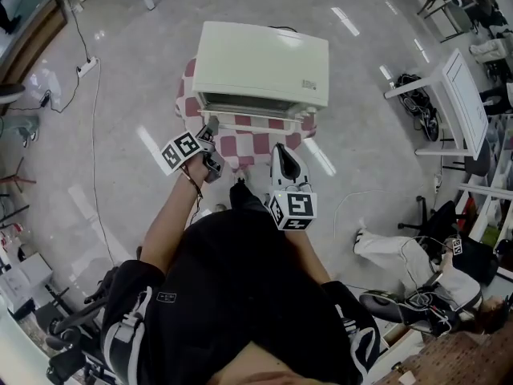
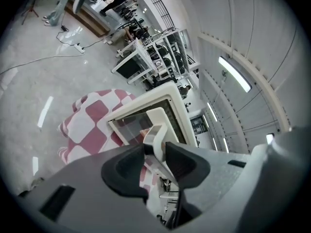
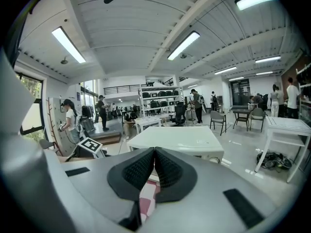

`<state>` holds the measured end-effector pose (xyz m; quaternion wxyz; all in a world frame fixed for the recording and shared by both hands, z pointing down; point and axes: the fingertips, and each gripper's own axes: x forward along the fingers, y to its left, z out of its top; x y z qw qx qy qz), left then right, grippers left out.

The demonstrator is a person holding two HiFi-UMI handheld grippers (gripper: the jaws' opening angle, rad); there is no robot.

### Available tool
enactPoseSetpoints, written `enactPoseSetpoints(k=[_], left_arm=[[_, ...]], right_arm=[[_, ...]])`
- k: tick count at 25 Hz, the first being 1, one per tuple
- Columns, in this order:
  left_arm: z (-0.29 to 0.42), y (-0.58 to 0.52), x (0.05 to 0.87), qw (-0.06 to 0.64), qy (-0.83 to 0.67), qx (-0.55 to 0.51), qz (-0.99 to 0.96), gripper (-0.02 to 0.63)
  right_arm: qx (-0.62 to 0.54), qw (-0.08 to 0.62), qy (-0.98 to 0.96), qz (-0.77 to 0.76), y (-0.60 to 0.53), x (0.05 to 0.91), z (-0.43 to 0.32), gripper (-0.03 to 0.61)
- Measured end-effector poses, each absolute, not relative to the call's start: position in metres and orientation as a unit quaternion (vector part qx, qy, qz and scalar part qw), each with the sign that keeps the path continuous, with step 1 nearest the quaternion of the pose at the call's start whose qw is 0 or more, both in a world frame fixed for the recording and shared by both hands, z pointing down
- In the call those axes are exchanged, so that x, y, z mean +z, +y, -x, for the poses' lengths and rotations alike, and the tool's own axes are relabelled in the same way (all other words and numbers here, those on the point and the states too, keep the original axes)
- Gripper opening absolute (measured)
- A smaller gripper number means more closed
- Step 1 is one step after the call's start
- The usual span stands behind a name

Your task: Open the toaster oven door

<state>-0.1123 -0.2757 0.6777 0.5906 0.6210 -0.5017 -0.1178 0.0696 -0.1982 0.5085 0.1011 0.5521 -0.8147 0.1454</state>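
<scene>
The cream toaster oven [image 1: 264, 62] stands on a small table under a red and white checked cloth [image 1: 256, 144]. In the head view my left gripper [image 1: 210, 127] is at the left end of the oven's front. In the left gripper view its dark pads sit on either side of the white door handle [image 2: 154, 130], and the left gripper [image 2: 158, 152] is shut on it in front of the glass door [image 2: 129, 125]. My right gripper [image 1: 284, 163] hovers over the cloth before the oven [image 3: 175, 141], and this right gripper [image 3: 154, 166] is shut with nothing in it.
A white table [image 1: 457, 95] stands to the right on the glossy floor. A person sits on the floor [image 1: 409, 255] at the lower right. A power strip with its cable [image 1: 86, 66] lies at the left. Desks, chairs and people fill the room beyond.
</scene>
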Motion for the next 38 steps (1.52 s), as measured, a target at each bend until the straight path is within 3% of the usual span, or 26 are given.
enactPoseSetpoints(k=[15, 31, 33, 36, 38], left_arm=[[0.116, -0.219, 0.723, 0.637, -0.505, -0.087, -0.575, 0.12], [0.119, -0.206, 0.736, 0.64, -0.516, -0.08, -0.564, 0.115], [0.119, -0.206, 0.736, 0.64, -0.517, -0.08, -0.563, 0.115], [0.119, -0.207, 0.738, 0.641, -0.516, -0.083, -0.562, 0.115], [0.119, -0.206, 0.739, 0.642, -0.516, -0.083, -0.561, 0.115]], right_arm=[[0.177, 0.124, -0.78, -0.588, -0.185, 0.537, -0.109, 0.026], [0.385, 0.047, -0.688, -0.614, -0.197, 0.624, -0.17, 0.031], [0.429, 0.02, -0.67, -0.605, -0.201, 0.642, -0.175, 0.06], [0.493, -0.03, -0.637, -0.591, -0.207, 0.668, -0.178, 0.161], [0.527, -0.06, -0.612, -0.587, -0.21, 0.683, -0.182, 0.163]])
